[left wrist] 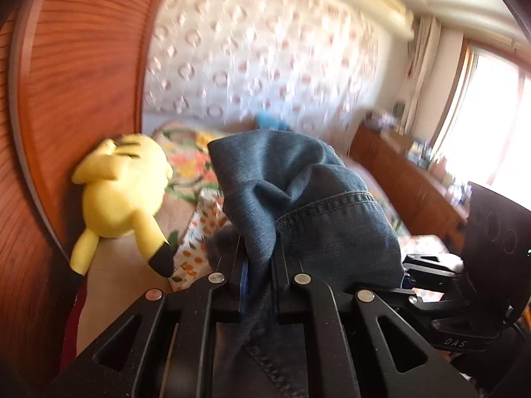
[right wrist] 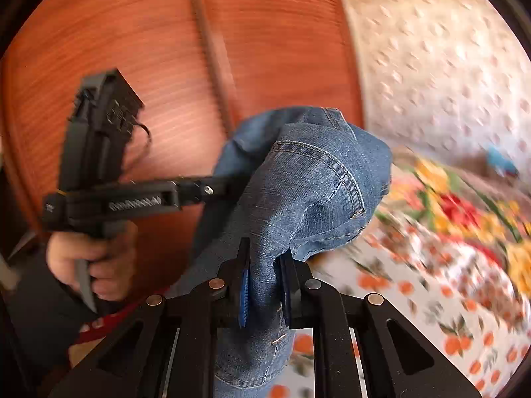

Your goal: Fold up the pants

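Observation:
Blue denim pants are bunched and held up in the air above the bed. My left gripper is shut on a fold of the pants, which drape over its fingers. My right gripper is shut on another part of the pants, near a stitched seam. In the right wrist view the left gripper comes in from the left, held by a hand, with its tips buried in the denim. In the left wrist view the right gripper's body shows at the right edge.
A bed with a flowered cover lies below. A yellow plush toy rests against the wooden headboard. A wooden sideboard with small items stands under a bright window at the right.

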Motion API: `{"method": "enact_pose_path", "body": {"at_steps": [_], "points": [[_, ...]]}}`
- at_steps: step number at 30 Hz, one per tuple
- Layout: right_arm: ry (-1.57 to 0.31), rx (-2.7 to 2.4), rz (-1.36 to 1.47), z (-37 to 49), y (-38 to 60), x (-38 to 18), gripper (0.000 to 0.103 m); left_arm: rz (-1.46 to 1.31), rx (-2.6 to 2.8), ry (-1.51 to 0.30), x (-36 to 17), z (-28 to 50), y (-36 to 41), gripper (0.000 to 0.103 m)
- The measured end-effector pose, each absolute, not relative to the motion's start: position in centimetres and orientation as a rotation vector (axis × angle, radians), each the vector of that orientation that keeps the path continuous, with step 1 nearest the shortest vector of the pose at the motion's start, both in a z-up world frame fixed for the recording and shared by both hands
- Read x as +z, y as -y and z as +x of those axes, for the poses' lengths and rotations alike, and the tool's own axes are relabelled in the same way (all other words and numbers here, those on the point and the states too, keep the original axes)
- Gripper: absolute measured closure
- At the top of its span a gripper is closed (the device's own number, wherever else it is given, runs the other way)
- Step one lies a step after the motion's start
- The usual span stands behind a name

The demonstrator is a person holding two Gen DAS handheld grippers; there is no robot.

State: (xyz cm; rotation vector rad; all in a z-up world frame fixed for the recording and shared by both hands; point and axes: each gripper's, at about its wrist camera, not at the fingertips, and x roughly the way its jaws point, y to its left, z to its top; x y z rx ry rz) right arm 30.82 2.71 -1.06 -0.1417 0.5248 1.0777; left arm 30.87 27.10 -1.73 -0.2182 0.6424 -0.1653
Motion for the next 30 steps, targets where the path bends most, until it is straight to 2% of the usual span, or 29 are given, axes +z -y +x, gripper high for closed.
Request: {"method": "enact_pose_path", "body": {"at_steps": [2,5,10,12,15,18,24,30], "points": [[-0.594,1.01,-0.133,33.1,-1.7,-3.5,0.088,-0.19,-0.15,-0.679,-3.7,33.4,-26.1,0.091],[-0.656,0.933,-0.145,35.1,-0.6,-5.7,0.082,-0.188,-0.159,-0.751,-6.4,36.3,-24.8,0.089],[-0.694,0.891,-0.169,35.6,0.8,-6.2,0.06,-0.155,-0.154,-0.766,-6.5,35.9,-24.1,0.084],[-0.706,0.873,-0.159,36.3,1.3,-5.9,0.055,-0.145,-0.145,-0.758,-5.8,34.9,-24.3,0.076],[-0.696,0.832,-0.137,36.9,1.2,-5.2,0.054,-0.118,-0.134,-0.756,-5.0,33.5,-24.0,0.063],[-0.615,0.79,-0.151,35.7,0.5,-3.4,0.054,-0.093,-0.135,-0.739,-4.5,31.6,-23.4,0.058],[-0.529,0.886,-0.186,31.8,0.7,-0.8,0.054,-0.092,-0.131,-0.726,-5.0,27.7,-22.5,0.058],[-0.609,0.862,-0.258,36.2,-1.7,-2.7,0.055,-0.118,-0.129,-0.757,-7.4,24.7,-22.2,0.058]]}}
